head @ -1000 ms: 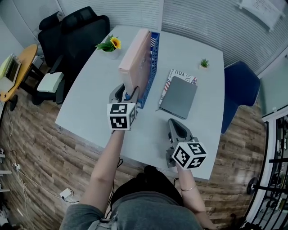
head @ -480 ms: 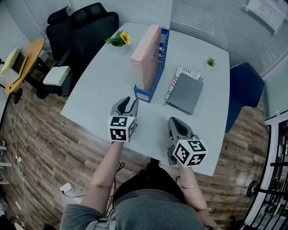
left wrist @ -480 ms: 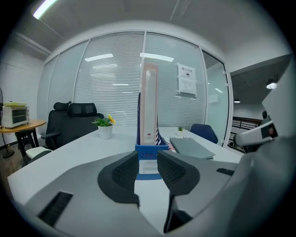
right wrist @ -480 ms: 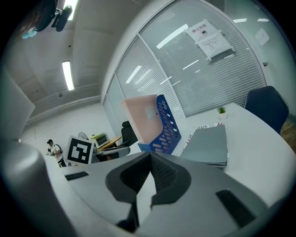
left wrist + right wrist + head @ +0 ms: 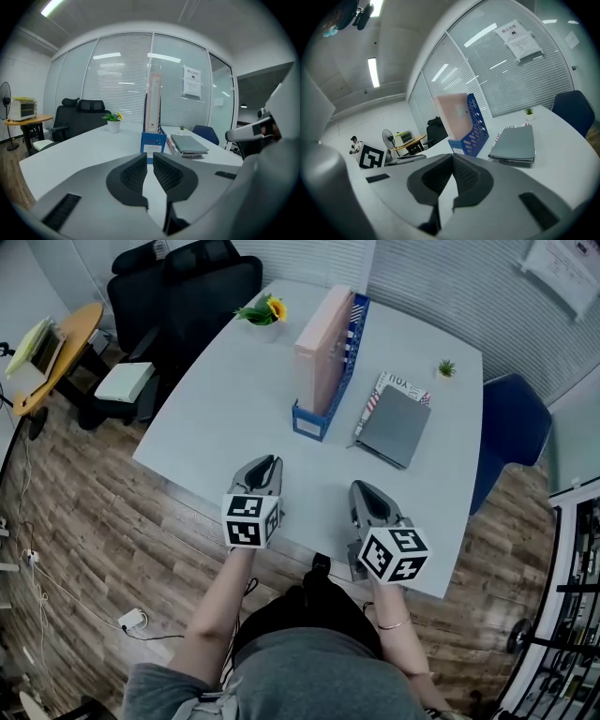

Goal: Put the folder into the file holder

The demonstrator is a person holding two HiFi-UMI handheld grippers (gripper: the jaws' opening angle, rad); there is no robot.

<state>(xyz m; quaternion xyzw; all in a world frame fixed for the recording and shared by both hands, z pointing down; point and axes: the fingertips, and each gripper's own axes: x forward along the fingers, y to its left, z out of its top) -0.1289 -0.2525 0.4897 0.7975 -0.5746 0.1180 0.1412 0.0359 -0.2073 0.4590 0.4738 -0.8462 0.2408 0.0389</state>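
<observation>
The table carried the blue file holder, with the pink folder upright inside it. Both grippers hung apart from the file holder, on the person's side. The left gripper had just been closing. Its jaws stood almost together and empty, with a slit visible only in the left gripper view. The right gripper was pressed together, empty.

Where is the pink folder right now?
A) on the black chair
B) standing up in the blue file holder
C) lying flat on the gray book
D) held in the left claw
B: the pink folder stands upright inside the blue file holder on the table.
</observation>
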